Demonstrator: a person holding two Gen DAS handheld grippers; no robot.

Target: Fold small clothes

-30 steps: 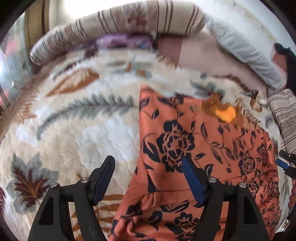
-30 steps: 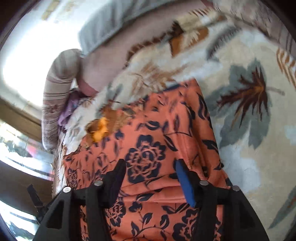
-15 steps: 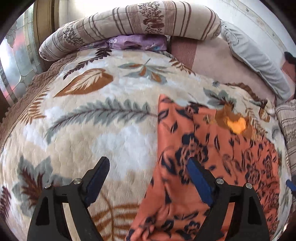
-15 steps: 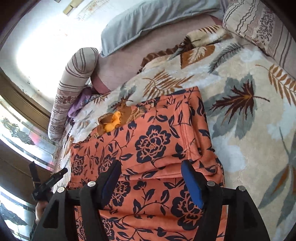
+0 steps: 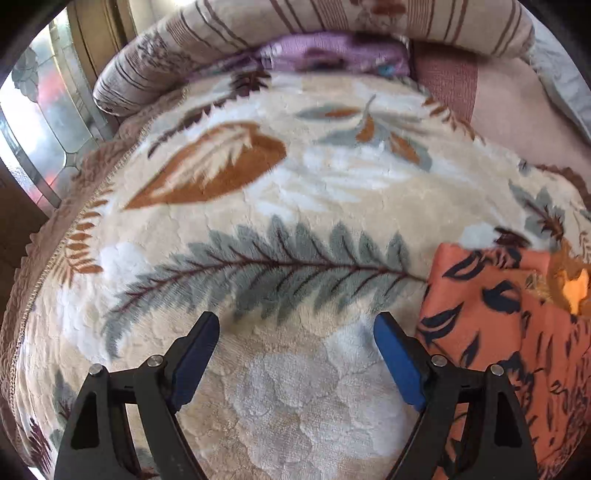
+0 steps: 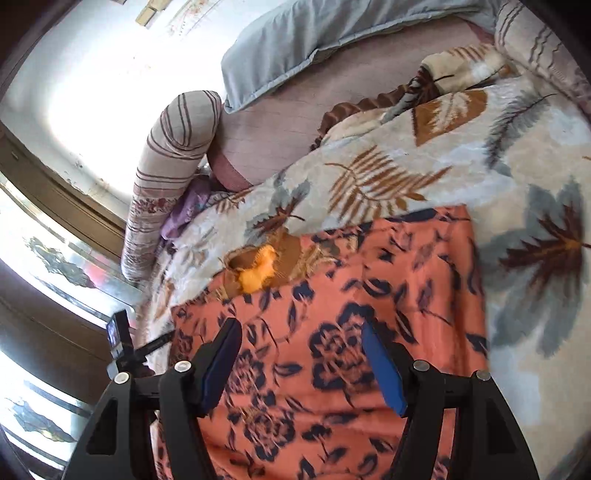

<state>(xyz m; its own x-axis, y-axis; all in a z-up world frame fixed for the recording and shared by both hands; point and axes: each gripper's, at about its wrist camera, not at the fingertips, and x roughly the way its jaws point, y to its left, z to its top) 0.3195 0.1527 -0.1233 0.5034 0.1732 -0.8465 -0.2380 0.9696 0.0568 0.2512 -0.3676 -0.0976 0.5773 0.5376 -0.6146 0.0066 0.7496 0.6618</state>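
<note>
An orange garment with dark blue flowers (image 6: 351,332) lies spread flat on the leaf-patterned blanket (image 6: 424,166). In the left wrist view the garment (image 5: 517,332) is at the right edge. My left gripper (image 5: 295,332) is open and empty over bare blanket (image 5: 295,387), just left of the garment's edge. My right gripper (image 6: 301,339) is open and empty, hovering over the middle of the garment. An orange and brown patch (image 6: 258,266) shows at the garment's far edge. The left gripper (image 6: 122,354) shows at the left in the right wrist view.
A striped bolster pillow (image 5: 332,26) and a purple cloth (image 5: 332,51) lie at the blanket's far end. A grey pillow (image 6: 314,37) rests on a pink sheet (image 6: 277,129). A window with patterned glass (image 5: 37,122) is on the left.
My left gripper has moved left off the garment and now sits over bare blanket. My right gripper has shifted slightly over the garment. Both stay open.
</note>
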